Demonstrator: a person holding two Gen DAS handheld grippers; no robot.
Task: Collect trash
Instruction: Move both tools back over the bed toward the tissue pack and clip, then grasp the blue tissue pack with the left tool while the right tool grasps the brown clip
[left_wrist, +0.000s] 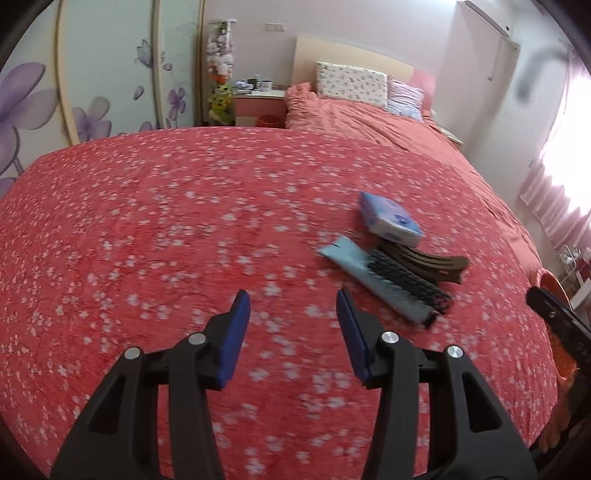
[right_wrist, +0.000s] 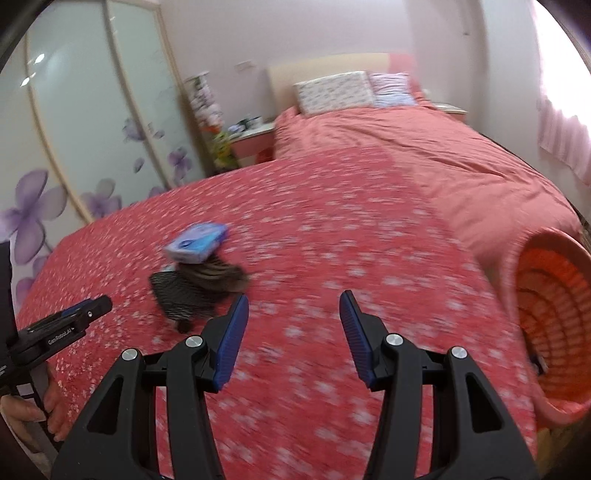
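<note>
Hovering over the bed (left_wrist: 166, 221) with the left tool (left_wrist: 293, 308) and right tool (right_wrist: 291, 308) both released, grasping nothing. Lying ahead-right of the left tool: tissue pack (left_wrist: 389, 223), blue wrapper (left_wrist: 373, 277), touching dark combs (left_wrist: 424, 269). Sitting right of the right tool: orange basket (right_wrist: 550, 325).

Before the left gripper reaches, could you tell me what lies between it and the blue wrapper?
Only bare floral bedspread separates the left gripper from the blue wrapper, per the left wrist view.

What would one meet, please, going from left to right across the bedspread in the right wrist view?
Left tool → dark comb pile → right tool → orange basket.
</note>
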